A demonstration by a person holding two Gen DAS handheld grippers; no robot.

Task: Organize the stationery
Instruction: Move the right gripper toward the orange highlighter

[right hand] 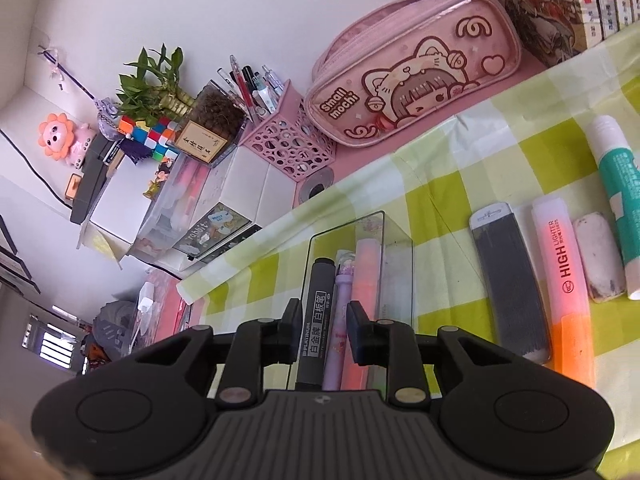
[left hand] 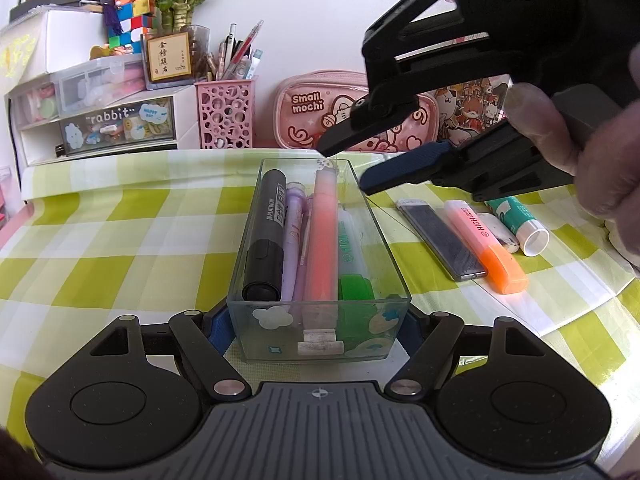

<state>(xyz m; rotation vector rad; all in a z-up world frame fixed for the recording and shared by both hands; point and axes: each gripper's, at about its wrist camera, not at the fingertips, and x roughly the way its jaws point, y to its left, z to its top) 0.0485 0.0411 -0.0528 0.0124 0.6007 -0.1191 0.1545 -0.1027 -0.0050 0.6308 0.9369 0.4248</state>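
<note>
green-white check cloth (left hand: 120,220), pink pouch (left hand: 320,112), poss. grey refill case (left hand: 444,240)
</note>
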